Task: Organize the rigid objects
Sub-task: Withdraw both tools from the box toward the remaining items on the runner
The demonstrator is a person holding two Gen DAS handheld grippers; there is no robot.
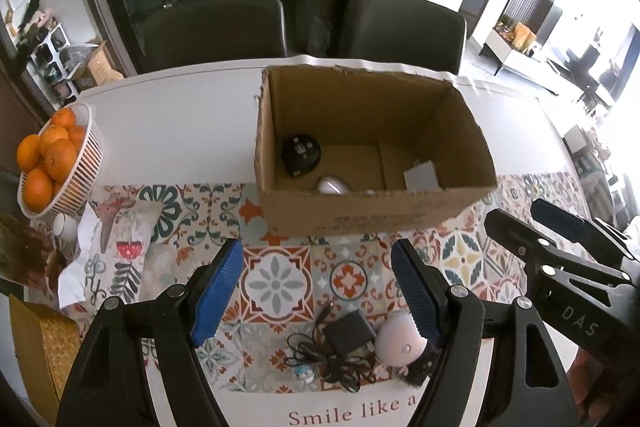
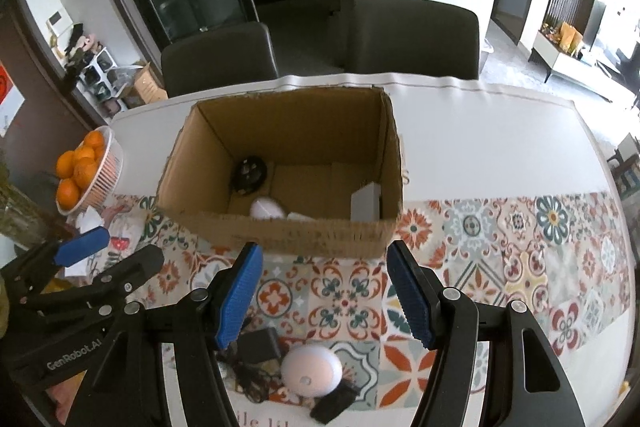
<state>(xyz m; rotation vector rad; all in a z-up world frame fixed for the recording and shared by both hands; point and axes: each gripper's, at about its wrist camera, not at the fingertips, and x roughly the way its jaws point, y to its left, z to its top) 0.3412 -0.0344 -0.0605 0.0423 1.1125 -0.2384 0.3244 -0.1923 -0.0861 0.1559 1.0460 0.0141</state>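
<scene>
Dome (image 2: 311, 373) below open right gripper (image 2: 324, 293)

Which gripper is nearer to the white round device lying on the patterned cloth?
Right. The right gripper hovers almost directly above the white round device; the left gripper hovers beside it, over the black adapter.
</scene>
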